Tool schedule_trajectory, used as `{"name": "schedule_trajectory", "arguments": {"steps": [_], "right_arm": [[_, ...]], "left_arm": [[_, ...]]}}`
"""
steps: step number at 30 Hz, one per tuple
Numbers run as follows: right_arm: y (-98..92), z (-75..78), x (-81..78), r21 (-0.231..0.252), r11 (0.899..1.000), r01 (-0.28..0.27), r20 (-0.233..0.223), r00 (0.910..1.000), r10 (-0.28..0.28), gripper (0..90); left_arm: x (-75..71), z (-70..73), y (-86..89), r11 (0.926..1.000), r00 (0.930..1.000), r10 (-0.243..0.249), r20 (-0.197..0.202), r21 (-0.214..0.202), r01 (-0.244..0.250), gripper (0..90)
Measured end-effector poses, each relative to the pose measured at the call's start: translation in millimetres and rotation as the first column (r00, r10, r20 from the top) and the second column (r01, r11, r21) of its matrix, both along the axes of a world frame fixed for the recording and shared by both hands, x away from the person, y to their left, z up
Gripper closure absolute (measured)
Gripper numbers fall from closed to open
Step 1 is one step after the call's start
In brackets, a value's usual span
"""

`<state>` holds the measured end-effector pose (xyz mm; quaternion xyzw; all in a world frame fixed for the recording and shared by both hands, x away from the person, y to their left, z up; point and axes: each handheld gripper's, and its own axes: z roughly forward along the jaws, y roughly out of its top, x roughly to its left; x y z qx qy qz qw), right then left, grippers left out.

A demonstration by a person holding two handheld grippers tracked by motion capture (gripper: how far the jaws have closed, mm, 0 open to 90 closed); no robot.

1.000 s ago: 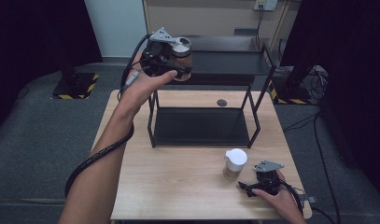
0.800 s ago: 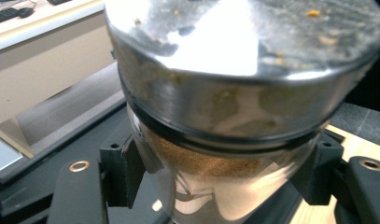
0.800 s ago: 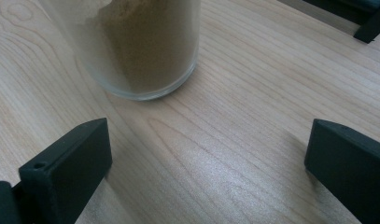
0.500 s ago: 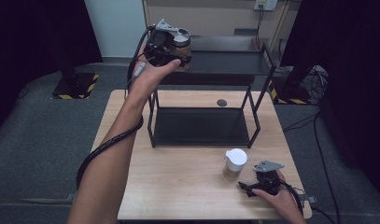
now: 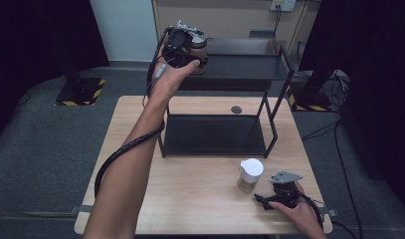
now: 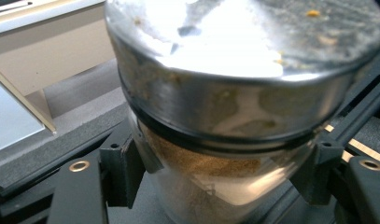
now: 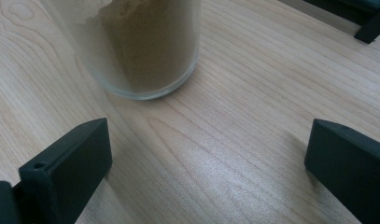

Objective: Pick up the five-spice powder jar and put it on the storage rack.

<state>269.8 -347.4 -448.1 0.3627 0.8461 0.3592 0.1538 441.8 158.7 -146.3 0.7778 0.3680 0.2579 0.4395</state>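
In the left gripper view, the black fingers (image 6: 124,170) press on either side of a glass jar with a metal lid (image 6: 234,93), gripping the glass body just under the lid's rim. The pads sit at lower left and lower right of the frame with the jar filling the middle and top between them. Gripping below the wide lid looks deliberate: the rim would likely catch on the fingers if the glass slid, and the brownish powder inside stays level with the jar upright.

In the high view, the left gripper (image 5: 182,47) is at upper centre of the frame, holding the jar (image 5: 197,47) over the left end of the top shelf (image 5: 250,64) of a black two-tier rack (image 5: 215,134). I judge the jar is being carried to that shelf for setting down; whether its base touches the shelf yet I cannot tell.

The right gripper (image 5: 274,199) rests on the wooden worktop (image 5: 190,199) at lower right of the high view, its fingers (image 7: 66,172) spread wide with bare wood between them. A second jar with a white lid (image 5: 250,174) stands just ahead of it, upper left in the right gripper view, near the fingers but apart from them, probably next in line. A small dark disc (image 5: 236,109) lies on the worktop behind the rack.
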Motion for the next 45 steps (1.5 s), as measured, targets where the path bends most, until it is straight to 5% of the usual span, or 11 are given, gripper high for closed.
{"name": "schedule_trajectory", "arguments": {"steps": [28,35,45], "right_arm": [[-0.1,0.0,0.1,0.000,1.000,0.000,-0.001,1.0000,0.000,1.3],[-0.1,0.0,0.1,0.000,1.000,-0.001,0.000,1.0000,0.001,1.3],[0.0,-0.1,0.0,0.000,1.000,-0.001,0.001,1.0000,0.001,1.3]], "left_arm": [[12.3,-6.8,0.2,0.9978,0.9978,0.028,-0.060,-0.058,-0.032,29.2],[-5.8,-5.9,-6.5,0.9941,0.9945,0.088,-0.056,-0.059,-0.092,11.0],[-36.7,-5.8,4.3,0.9920,0.9971,0.074,-0.018,-0.101,-0.076,7.3]]}}
